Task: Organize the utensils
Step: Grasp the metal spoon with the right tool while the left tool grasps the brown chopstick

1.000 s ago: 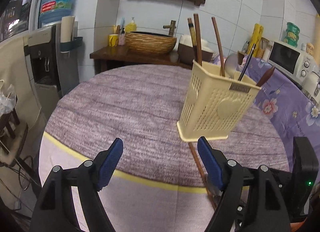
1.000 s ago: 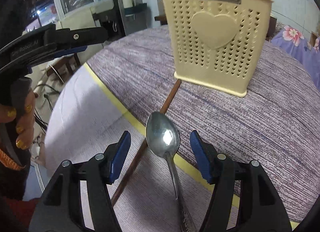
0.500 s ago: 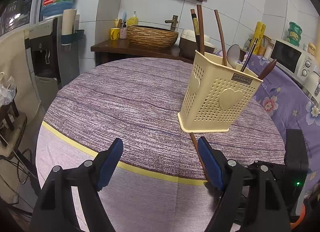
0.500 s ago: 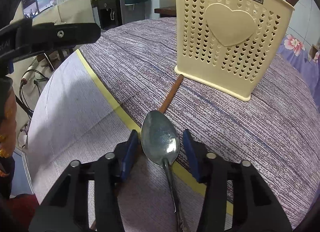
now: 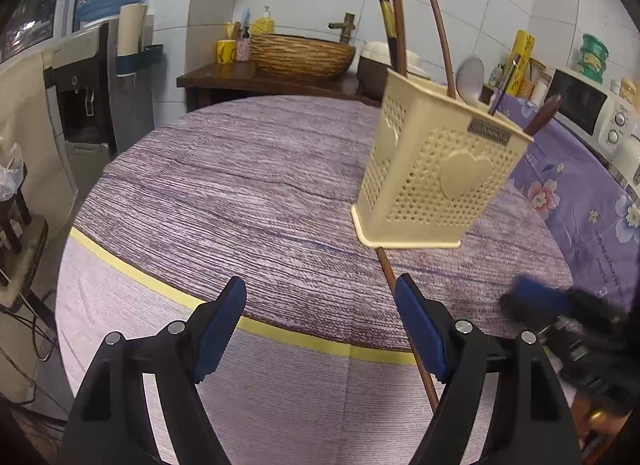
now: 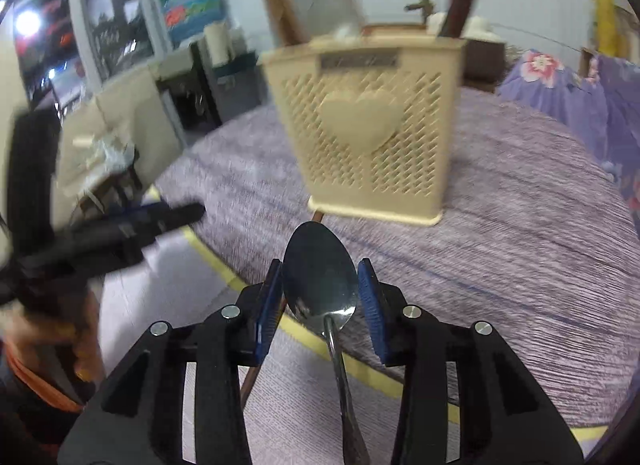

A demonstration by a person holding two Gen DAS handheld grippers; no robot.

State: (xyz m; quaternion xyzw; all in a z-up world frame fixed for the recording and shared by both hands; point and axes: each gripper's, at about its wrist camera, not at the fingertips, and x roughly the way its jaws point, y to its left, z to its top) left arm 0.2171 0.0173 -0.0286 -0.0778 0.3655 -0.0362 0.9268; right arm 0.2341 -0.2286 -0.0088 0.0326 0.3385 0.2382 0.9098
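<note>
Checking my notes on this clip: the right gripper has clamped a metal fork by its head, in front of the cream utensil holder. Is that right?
Not quite: it is a metal spoon, not a fork. The right wrist view shows its bowl pinched between the right gripper pads, with the cream utensil holder standing beyond.

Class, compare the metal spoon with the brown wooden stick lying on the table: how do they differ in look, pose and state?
The metal spoon is shiny with a broad bowl; the wooden stick is brown, thin and straight. The spoon sits clamped by its bowl between the right tongs; the stick lies loose on the tablecloth, one end by the utensil holder. Both are still outside that holder.
</note>
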